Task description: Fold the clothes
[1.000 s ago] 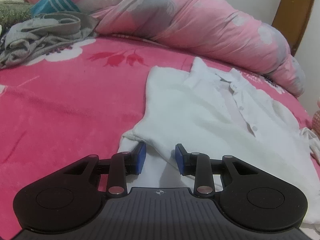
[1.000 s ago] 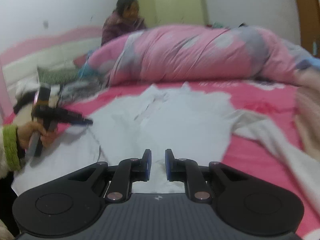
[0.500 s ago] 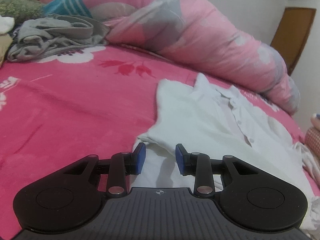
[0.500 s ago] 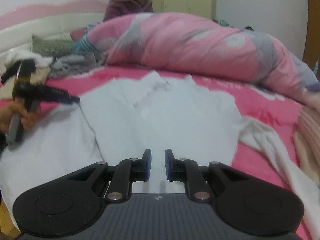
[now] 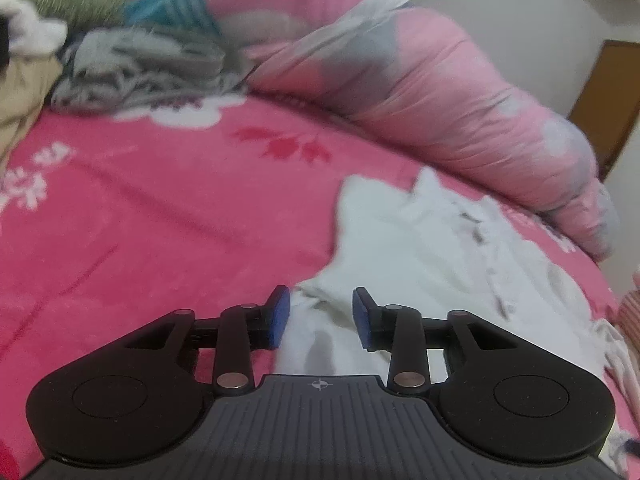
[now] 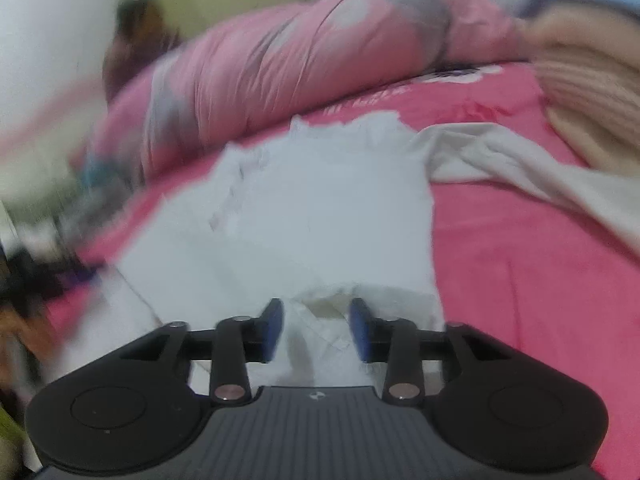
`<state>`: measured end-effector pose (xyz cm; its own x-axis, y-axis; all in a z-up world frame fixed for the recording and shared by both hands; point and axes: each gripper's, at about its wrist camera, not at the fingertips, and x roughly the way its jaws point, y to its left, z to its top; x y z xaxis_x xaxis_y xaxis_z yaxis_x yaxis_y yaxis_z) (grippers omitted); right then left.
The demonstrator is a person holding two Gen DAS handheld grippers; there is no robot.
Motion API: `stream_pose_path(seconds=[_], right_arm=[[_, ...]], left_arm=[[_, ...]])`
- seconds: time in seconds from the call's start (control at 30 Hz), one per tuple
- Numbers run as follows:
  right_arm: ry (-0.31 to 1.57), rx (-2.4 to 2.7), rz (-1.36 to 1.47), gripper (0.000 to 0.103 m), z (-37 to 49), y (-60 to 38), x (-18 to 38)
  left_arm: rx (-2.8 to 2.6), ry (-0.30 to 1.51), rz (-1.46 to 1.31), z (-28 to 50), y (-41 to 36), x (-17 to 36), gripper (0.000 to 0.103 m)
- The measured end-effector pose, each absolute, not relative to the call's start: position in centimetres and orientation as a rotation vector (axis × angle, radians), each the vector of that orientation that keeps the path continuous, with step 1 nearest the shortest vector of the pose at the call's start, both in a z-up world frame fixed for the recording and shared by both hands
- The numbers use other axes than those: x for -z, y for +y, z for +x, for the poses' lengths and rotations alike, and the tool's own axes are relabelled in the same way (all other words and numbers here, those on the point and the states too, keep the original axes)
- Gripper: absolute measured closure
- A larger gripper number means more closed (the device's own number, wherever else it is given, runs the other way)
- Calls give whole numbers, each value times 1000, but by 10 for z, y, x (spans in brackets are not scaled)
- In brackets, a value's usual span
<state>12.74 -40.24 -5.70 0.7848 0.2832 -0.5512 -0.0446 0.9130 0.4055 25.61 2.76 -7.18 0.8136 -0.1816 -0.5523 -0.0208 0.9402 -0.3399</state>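
A: While the left gripper [image 5: 318, 316] hangs low over the bed [image 5: 160, 216], its blue fingers [image 5: 277, 312] are spreading apart, and the near hem of the white shirt [image 5: 420, 248] lies in the gap between them. The pads do not press on the cloth.

B: And the right gripper [image 6: 316, 326]?

A: Its fingers [image 6: 274, 326] are opening as well. A rumpled fold of the same white shirt [image 6: 320, 220] sits between them, raised a little, yet neither pad clamps it.

B: Where does the shirt run from there?

A: From the fingers it stretches away across the pink bedsheet, front up, its button placket and collar at the far end. Just to its right in the right wrist view lies a cream garment [image 6: 500, 160], touching the shirt's edge.

B: And beyond?

A: A rolled pink quilt [image 5: 420, 80] lies along the far side of the bed. In the left wrist view a grey heap of clothes [image 5: 140, 68] rests at the far left, well apart from the shirt. The right wrist view is too blurred at its edges to tell more.
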Motion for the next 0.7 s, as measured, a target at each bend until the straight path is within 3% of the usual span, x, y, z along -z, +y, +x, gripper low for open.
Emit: stream_pose_path(seconds=[0.27, 0.47, 0.53, 0.7], right_arm=[[542, 69, 380, 42, 48, -464, 41], [489, 367, 348, 41, 6, -524, 44], [492, 430, 221, 40, 7, -528, 47], [515, 413, -404, 36, 35, -497, 76]], left_arm=[[268, 611, -222, 237, -48, 52, 43], [388, 634, -119, 226, -106, 59, 42], [418, 637, -87, 222, -120, 62, 42], [468, 632, -6, 215, -146, 69, 42]])
